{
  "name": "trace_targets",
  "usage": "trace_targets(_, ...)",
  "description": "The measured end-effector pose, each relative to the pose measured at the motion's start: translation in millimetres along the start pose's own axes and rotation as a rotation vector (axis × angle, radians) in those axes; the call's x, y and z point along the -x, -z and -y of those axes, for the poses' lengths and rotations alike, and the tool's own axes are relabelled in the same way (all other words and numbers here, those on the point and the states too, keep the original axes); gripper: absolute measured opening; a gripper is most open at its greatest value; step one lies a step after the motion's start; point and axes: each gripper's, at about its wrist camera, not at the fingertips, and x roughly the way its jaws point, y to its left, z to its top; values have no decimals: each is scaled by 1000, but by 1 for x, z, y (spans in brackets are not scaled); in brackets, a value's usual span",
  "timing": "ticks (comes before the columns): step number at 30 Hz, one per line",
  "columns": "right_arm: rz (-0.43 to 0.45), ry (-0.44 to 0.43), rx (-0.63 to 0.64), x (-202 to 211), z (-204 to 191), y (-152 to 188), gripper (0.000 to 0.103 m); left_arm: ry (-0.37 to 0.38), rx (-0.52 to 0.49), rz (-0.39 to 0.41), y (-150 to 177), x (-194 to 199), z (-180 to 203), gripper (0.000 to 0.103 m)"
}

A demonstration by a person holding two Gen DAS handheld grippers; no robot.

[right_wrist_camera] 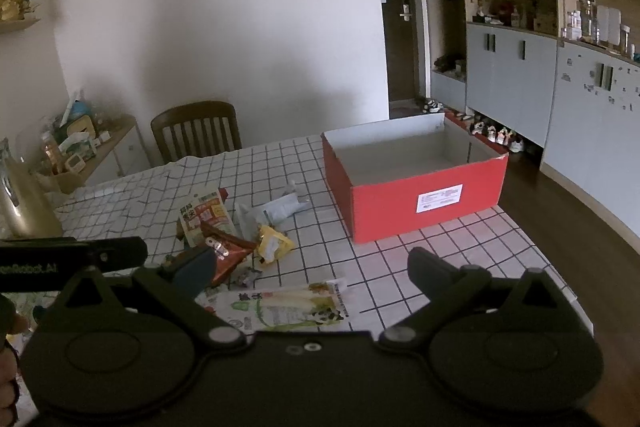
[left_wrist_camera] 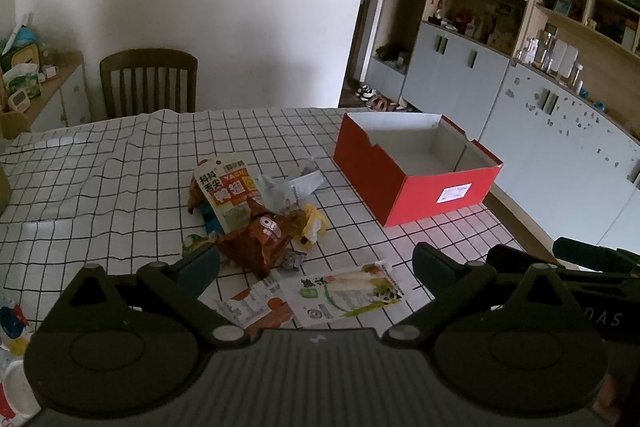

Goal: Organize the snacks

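A pile of snack packets lies on the checked tablecloth (left_wrist_camera: 100, 187): a brown bag (left_wrist_camera: 260, 239), a tall white and red packet (left_wrist_camera: 228, 191), a yellow packet (left_wrist_camera: 314, 225), a clear wrapper (left_wrist_camera: 292, 185). A flat white and green packet (left_wrist_camera: 348, 293) lies nearest, between my left gripper's fingers. An open red box (left_wrist_camera: 416, 171) stands empty at the right; it also shows in the right wrist view (right_wrist_camera: 424, 203). My left gripper (left_wrist_camera: 316, 267) is open and empty above the packets. My right gripper (right_wrist_camera: 312, 271) is open and empty, above the green packet (right_wrist_camera: 288, 305).
A wooden chair (left_wrist_camera: 148, 83) stands at the table's far edge. A side cabinet (left_wrist_camera: 52, 95) with clutter is at the far left. Grey cupboards (left_wrist_camera: 520, 107) line the right wall. The table's right edge (right_wrist_camera: 552, 259) drops to a dark wood floor.
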Motion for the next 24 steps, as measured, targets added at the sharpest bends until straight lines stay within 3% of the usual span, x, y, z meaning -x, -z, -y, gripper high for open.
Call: trace_targets(24,6,-2,0,-1,-1,-1,100,2,-1,5,-2,-1,-1,103)
